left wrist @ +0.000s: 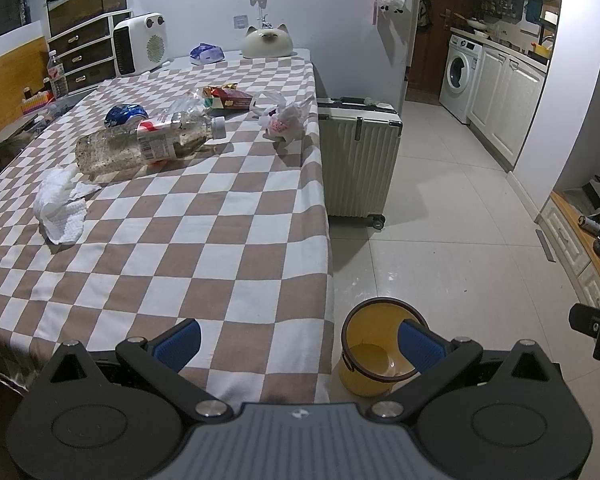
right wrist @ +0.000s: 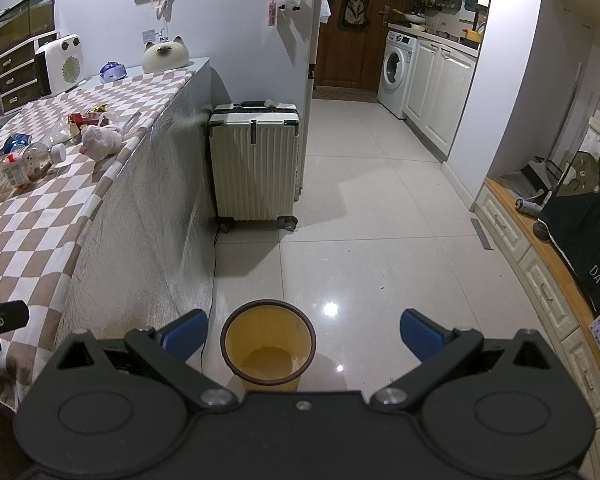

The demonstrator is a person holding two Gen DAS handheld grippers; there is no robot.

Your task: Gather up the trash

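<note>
On the checked tablecloth [left wrist: 204, 240] lie a crumpled white paper towel [left wrist: 60, 208], an empty clear plastic bottle [left wrist: 148, 142] on its side, a crushed blue can [left wrist: 125, 114], a red snack wrapper [left wrist: 226, 98] and a knotted white plastic bag [left wrist: 284, 118]. A yellow bin [left wrist: 374, 350] stands on the floor by the table's corner; it is empty in the right wrist view [right wrist: 269, 346]. My left gripper [left wrist: 298, 344] is open and empty over the table's near edge. My right gripper [right wrist: 304, 336] is open and empty above the bin.
A white suitcase [left wrist: 358, 160] stands on the floor against the table's far side. A heater [left wrist: 140, 44], drawers [left wrist: 82, 56], a cat-shaped box [left wrist: 266, 42] and a tissue pack [left wrist: 207, 54] sit at the table's back. Tiled floor [right wrist: 380, 220] leads to a kitchen with a washing machine [right wrist: 398, 66].
</note>
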